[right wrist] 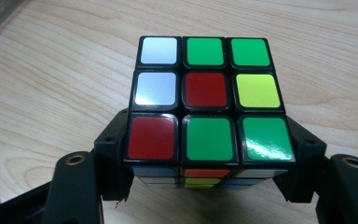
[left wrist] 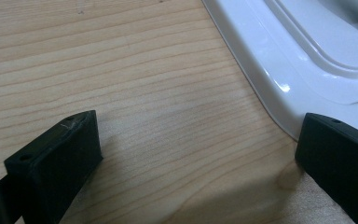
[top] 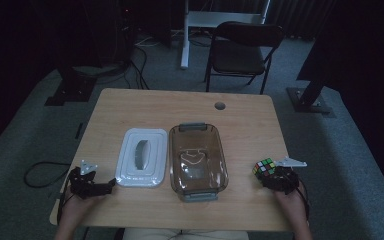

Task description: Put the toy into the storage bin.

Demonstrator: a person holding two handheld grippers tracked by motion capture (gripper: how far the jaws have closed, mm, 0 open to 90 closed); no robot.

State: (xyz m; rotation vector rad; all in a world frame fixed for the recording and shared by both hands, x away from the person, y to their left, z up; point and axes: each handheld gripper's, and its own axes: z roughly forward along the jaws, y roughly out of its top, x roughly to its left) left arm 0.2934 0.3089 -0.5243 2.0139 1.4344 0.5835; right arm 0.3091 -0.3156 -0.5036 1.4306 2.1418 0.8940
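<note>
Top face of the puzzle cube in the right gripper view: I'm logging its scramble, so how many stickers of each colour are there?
On the top face of the black-framed plastic puzzle cube, clamped between the right gripper's jaws on the wooden table:
Green: 4
Red: 2
White: 2
Yellow: 1
Total: 9

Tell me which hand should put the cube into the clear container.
Right. The right gripper is already shut on the cube, on the side of the clear container away from the white lid. The left gripper is open, empty, beside that lid, so it would probably have to cross over.
</note>
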